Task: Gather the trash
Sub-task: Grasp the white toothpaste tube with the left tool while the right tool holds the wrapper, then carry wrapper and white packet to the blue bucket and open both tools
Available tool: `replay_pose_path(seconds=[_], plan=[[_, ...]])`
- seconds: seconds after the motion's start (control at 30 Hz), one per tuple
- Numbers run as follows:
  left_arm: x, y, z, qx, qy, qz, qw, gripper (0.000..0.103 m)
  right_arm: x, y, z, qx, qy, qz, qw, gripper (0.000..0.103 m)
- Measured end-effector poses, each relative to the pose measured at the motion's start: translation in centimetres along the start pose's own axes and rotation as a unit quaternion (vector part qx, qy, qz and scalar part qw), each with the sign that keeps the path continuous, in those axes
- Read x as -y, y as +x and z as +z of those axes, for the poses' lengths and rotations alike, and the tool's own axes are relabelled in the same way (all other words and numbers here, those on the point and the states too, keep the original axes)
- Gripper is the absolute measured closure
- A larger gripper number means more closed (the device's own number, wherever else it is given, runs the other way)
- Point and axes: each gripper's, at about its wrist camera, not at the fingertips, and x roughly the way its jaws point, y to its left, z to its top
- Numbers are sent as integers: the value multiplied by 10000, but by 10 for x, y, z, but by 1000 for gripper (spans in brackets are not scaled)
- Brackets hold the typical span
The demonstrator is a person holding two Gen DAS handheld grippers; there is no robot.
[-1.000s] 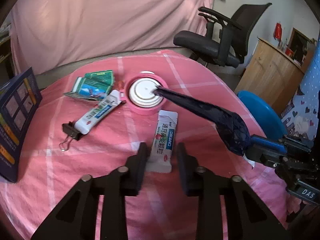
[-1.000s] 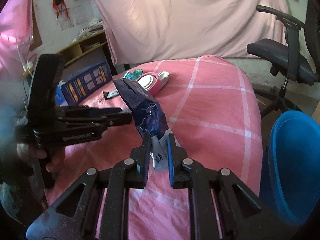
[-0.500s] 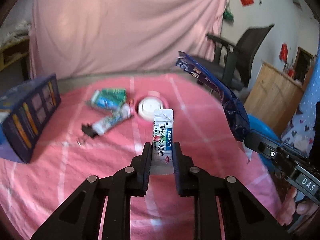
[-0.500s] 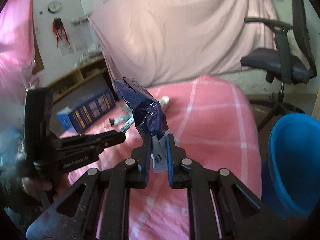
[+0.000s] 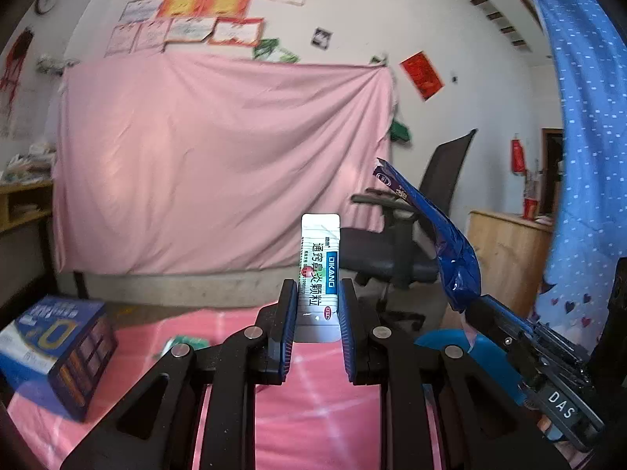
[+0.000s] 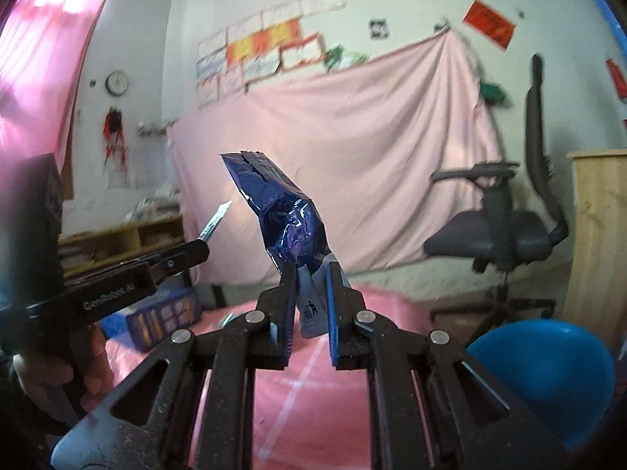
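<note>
Above the pink desk (image 5: pixel 313 423), left tool (image 5: pixel 316 313) is clamping a white sachet (image 5: pixel 319 270); right tool (image 6: pixel 309 297) is pinching a blue wrapper (image 6: pixel 282 211).

Both grippers are up in the air above the pink checked tablecloth (image 5: pixel 313 411), pointing roughly level. The left black two-finger gripper (image 5: pixel 315 313) has its blue-padded jaws pinched on a white medicine sachet (image 5: pixel 319 270), standing upright. The right black two-finger gripper (image 6: pixel 311 301) is clamped on the bottom of a crinkly dark blue foil wrapper (image 6: pixel 282 211). A hand (image 6: pixel 58 376) grips the left one's handle.
</note>
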Motion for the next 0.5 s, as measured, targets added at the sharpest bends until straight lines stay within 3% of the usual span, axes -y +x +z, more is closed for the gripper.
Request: replay_pose_path(seconds=[0.27, 0.5], plan=[[50, 27, 18, 161, 271, -550, 9980, 86, 34, -25, 18, 435, 102, -829, 9956, 63], [105, 60, 22, 113, 464, -1091, 9929, 86, 78, -42, 21, 447, 465, -1550, 9858, 63]])
